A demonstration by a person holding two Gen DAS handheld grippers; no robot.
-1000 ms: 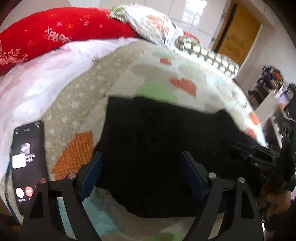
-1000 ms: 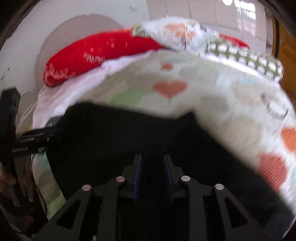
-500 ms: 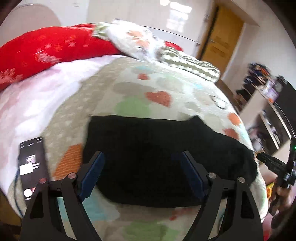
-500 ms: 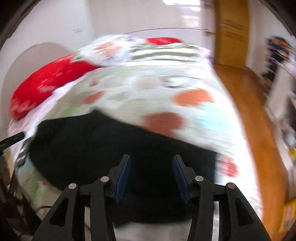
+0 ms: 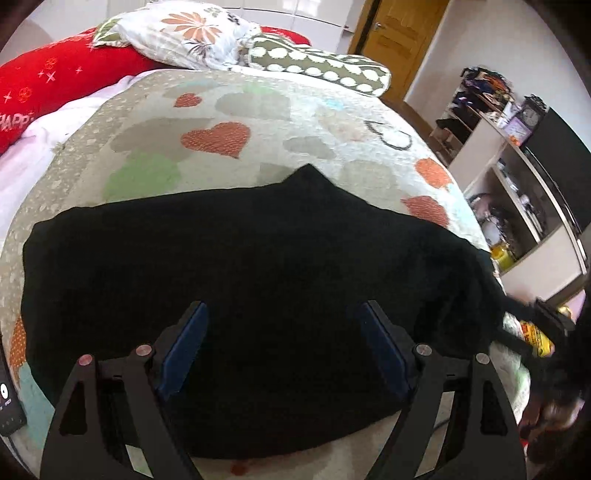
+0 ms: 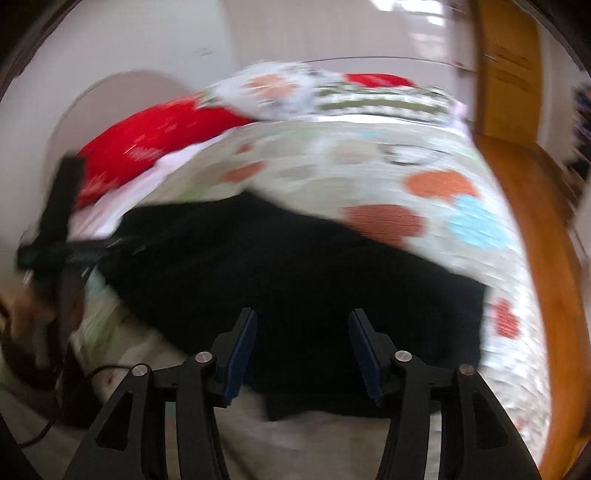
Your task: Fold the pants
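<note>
Black pants (image 5: pixel 258 266) lie in a wide folded band across the heart-patterned blanket (image 5: pixel 221 110) on a bed. My left gripper (image 5: pixel 282 308) hovers over their near part, open wide, with nothing pinched between its blue pads. In the blurred right wrist view the same pants (image 6: pixel 295 266) stretch from left to right. My right gripper (image 6: pixel 302 314) hangs over their near edge with its jaws opening and no cloth gripped between them. Each gripper also shows at the edge of the other's view: the right gripper (image 5: pixel 543 325), and the left gripper (image 6: pixel 62 251) with a hand below it.
A red pillow (image 5: pixel 55 81), a floral pillow (image 5: pixel 192 33) and a dotted cushion (image 5: pixel 317 66) lie at the head of the bed. A phone (image 5: pixel 9 402) rests at the near left corner. A wooden door (image 5: pixel 399 40) and cluttered shelves (image 5: pixel 517 147) stand to the right.
Both grippers have drawn back from the pants, so more of the bed shows. The right jaws have spread from nearly shut to well apart. The phone slid to the left view's edge.
</note>
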